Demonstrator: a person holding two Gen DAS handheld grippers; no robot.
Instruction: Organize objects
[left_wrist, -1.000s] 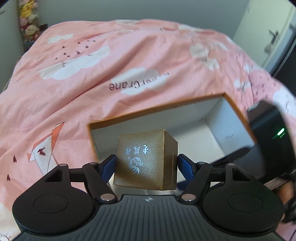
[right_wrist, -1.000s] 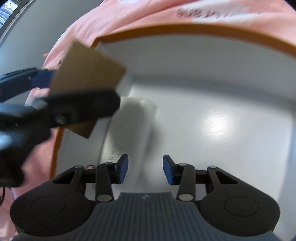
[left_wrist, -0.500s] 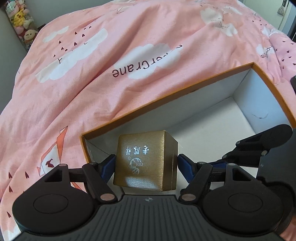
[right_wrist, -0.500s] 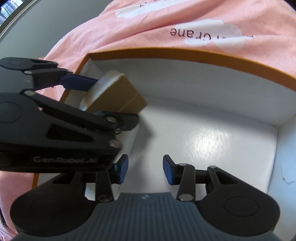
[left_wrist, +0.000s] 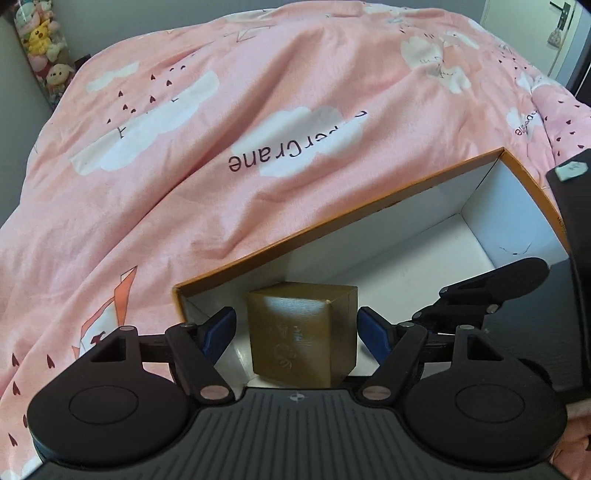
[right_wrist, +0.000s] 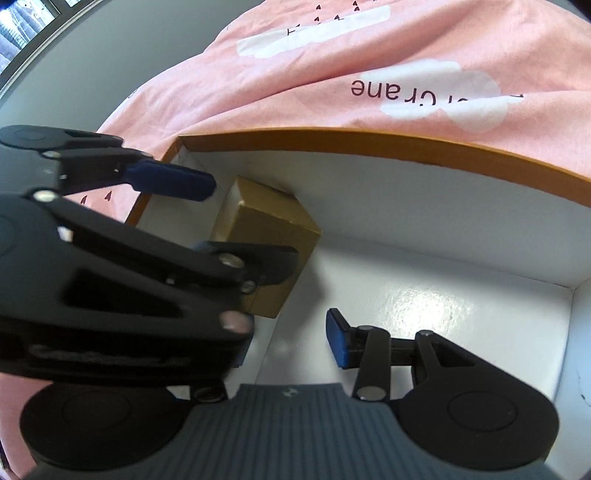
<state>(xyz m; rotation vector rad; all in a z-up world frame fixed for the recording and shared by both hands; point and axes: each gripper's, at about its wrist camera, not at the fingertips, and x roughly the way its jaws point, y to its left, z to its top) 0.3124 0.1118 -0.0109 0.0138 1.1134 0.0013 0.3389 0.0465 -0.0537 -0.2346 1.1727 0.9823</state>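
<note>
A small gold cardboard cube box (left_wrist: 303, 332), with faint silvery characters printed on the face toward the camera, sits on the floor of a large open box (left_wrist: 369, 206) that is white inside with an orange rim. The cube rests in that big box's near left corner, close against the walls there. It looks light and stiff, with smooth, slightly shiny sides that could slip (a judgement from its look only); the best hold would be across two opposite flat faces, squeezed gently so the card does not dent.

The left gripper (left_wrist: 297, 330) straddles the cube, its blue pads just clear of both sides; its jaws are opening and nothing is pressed between them. The right gripper (right_wrist: 291, 343) hovers inside the big box to the right of the cube, jaws moderately apart and empty, one pad hidden behind the left gripper. The big box lies on a bed covered by a pink quilt (left_wrist: 221, 129) printed with white clouds.
</note>
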